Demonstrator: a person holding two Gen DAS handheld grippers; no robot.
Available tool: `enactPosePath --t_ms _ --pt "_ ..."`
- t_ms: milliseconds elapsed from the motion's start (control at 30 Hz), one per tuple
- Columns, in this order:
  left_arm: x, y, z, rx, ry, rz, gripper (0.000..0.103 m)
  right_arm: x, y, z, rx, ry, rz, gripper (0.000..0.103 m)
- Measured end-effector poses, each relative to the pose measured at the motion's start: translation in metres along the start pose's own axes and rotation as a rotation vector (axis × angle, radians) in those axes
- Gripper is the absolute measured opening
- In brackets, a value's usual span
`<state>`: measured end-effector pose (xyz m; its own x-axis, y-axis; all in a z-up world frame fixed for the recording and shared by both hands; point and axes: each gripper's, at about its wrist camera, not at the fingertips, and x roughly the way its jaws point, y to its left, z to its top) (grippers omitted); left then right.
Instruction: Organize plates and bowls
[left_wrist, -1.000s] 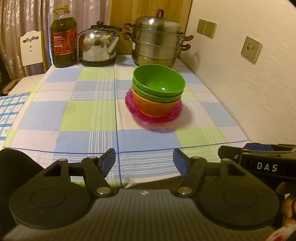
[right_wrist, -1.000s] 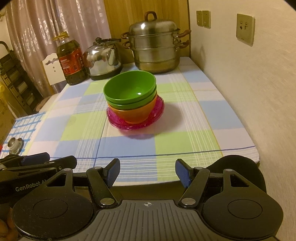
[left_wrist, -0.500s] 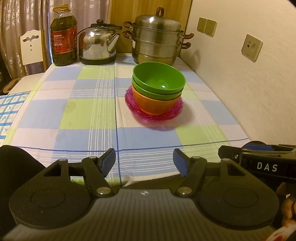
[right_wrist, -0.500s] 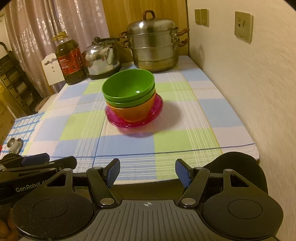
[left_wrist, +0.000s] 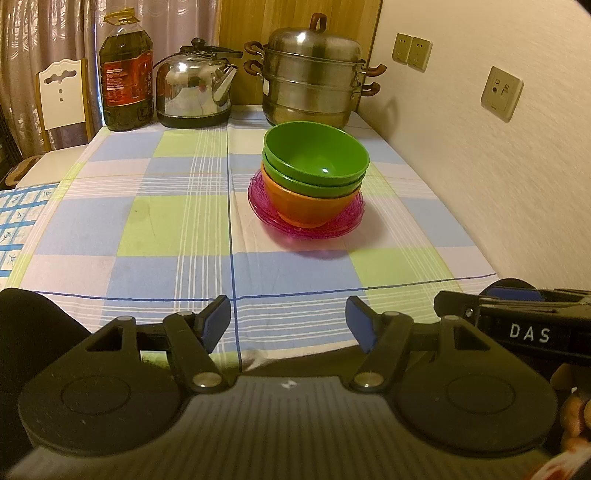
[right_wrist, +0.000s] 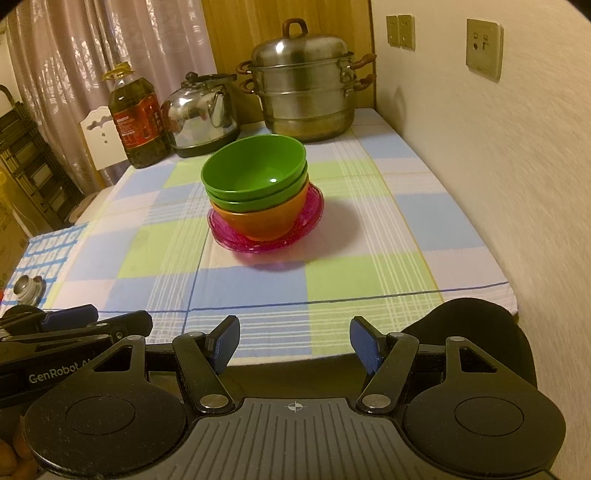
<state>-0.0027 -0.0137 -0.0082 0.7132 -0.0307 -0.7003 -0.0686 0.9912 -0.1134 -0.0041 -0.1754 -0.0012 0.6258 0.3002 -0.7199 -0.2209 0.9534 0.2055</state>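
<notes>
- A checked cloth (left_wrist: 177, 221) covers the table (right_wrist: 476, 291), set against a pale wall (left_wrist: 498, 177)
- At the far edge stand an oil bottle (left_wrist: 127, 74), kettle (left_wrist: 195, 86) and steamer pot (left_wrist: 314, 74)
- Nested bowls (left_wrist: 316, 177) sit on a pink plate (left_wrist: 269, 214), at twelve o'clock, well apart from both grippers
- Left gripper (left_wrist: 288, 323) and right gripper (right_wrist: 293, 341): jaws wide apart, holding nothing
</notes>
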Motion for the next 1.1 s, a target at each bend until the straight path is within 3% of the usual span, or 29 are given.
enactPosePath --t_ms 1100 --pt "0.0026 -0.0014 -0.0027 0.003 0.007 -0.003 0.067 0.0023 -0.0010 -0.0039 0.012 0.012 -0.003 0.066"
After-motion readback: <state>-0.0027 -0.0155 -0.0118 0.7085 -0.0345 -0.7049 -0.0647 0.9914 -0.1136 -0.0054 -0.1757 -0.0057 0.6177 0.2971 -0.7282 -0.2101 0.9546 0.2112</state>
